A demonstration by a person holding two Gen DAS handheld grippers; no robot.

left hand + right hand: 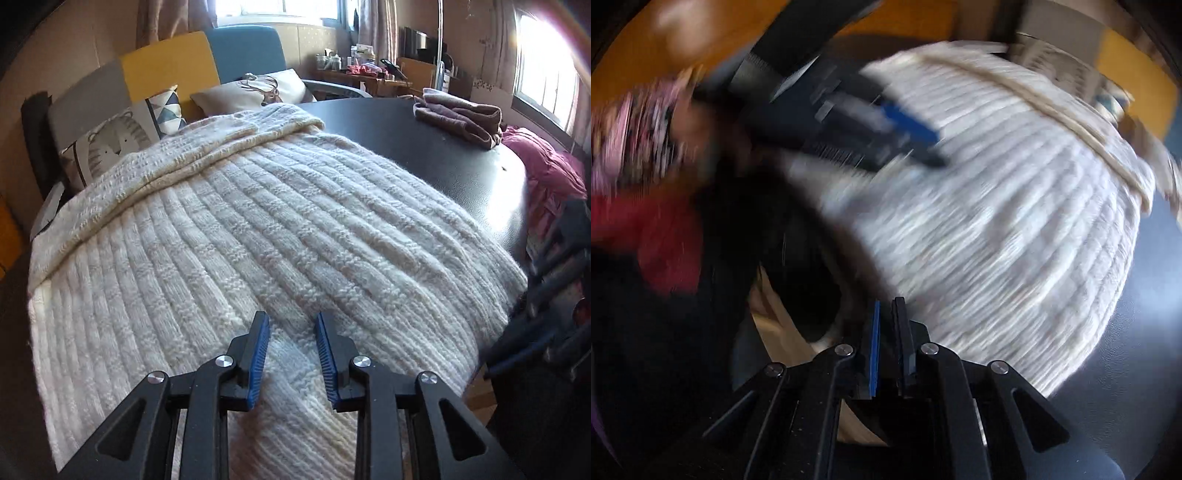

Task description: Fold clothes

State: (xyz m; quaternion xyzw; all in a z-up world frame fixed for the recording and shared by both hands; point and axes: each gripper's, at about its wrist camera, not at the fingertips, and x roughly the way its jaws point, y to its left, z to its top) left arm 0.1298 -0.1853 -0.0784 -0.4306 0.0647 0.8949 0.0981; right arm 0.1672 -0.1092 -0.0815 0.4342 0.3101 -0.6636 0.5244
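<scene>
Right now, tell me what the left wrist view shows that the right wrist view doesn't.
Only the left wrist view shows the folded brown clothes at the far edge of the dark table, the printed cushions and the left claw open above the knit. Only the right wrist view, badly blurred, shows the right claw shut at the knit's edge, nothing visibly gripped. Both show the cream knit sweater on that table.

a chunky cream ribbed-knit wool sweater [280,229] (soft, fuzzy, matt) lies on a smooth, glossy black table [461,155].
</scene>
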